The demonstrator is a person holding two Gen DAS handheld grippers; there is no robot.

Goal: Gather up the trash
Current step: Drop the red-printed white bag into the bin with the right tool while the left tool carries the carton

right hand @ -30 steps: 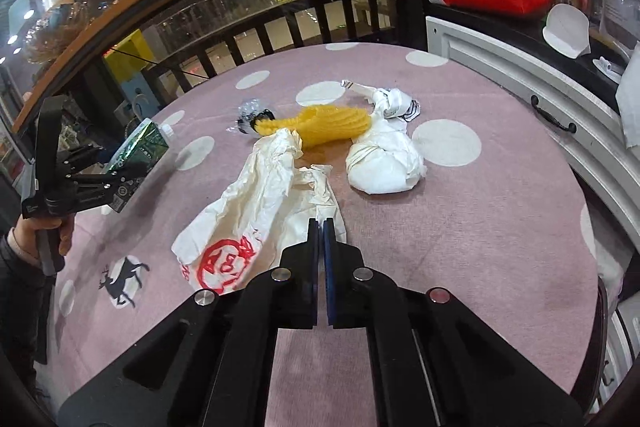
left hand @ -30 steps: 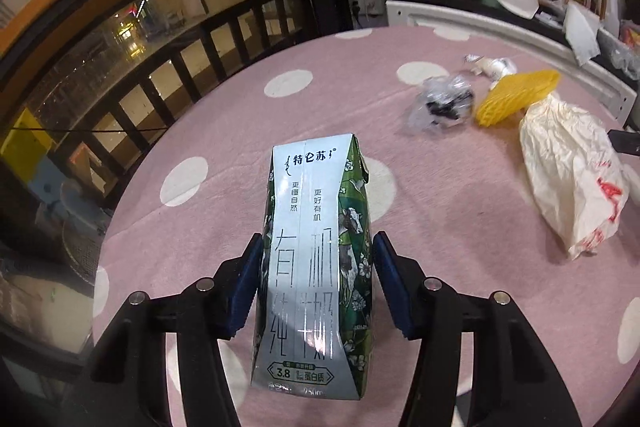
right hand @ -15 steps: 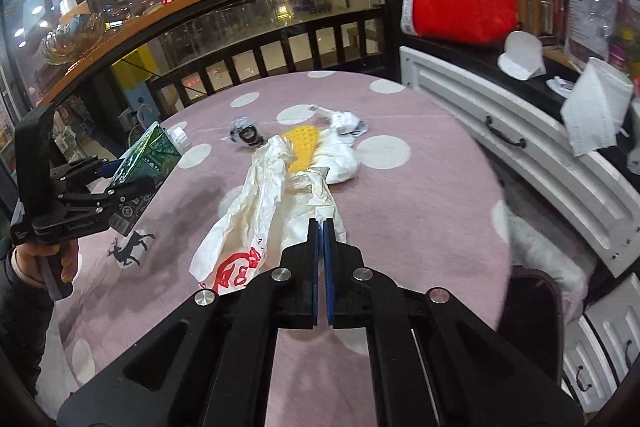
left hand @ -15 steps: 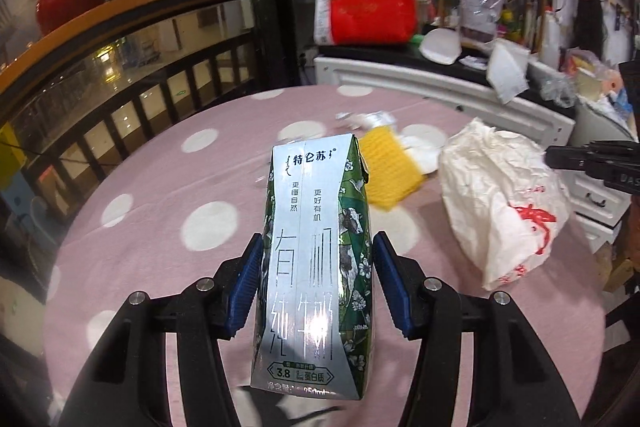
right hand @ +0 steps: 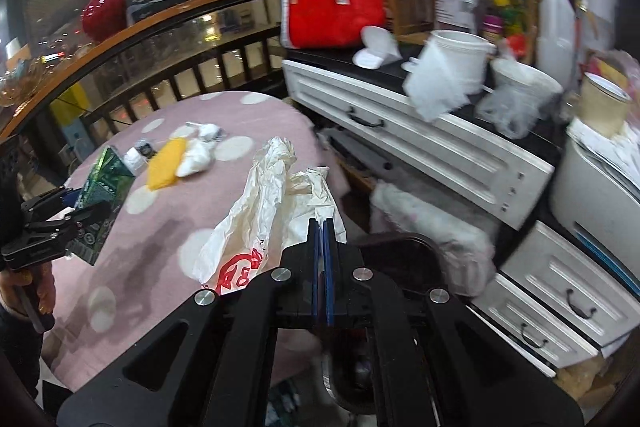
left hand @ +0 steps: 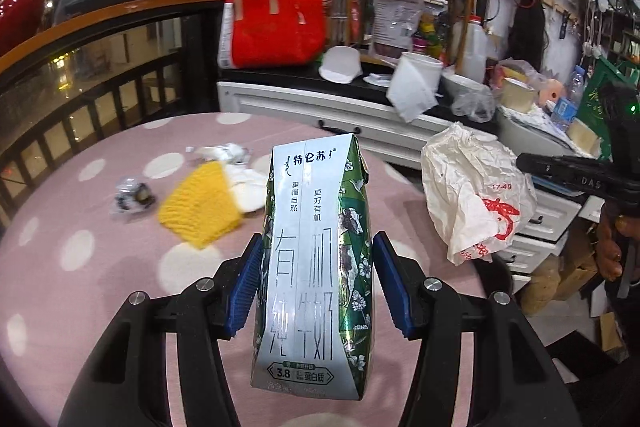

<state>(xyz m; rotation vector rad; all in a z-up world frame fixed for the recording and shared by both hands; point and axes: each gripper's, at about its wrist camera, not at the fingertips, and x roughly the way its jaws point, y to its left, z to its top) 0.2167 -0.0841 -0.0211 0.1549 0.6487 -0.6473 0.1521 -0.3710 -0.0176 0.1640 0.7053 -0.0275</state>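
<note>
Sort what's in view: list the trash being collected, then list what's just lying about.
Trash for the job:
green-and-silver milk carton, in the left gripper
crumpled white plastic bag with red print, in the right gripper
yellow foam net
white crumpled tissue
small clear wrapper

Lying about:
red tote bag
white plastic bucket
red vase

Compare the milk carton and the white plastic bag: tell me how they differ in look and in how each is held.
The milk carton is a rigid, boxy pack, green and silver with printed text; the white plastic bag is soft, crumpled and white with red print.
The carton is clamped across its sides by the left gripper; the bag hangs pinched at one edge in the right gripper.
Both are held off the pink dotted table.
</note>
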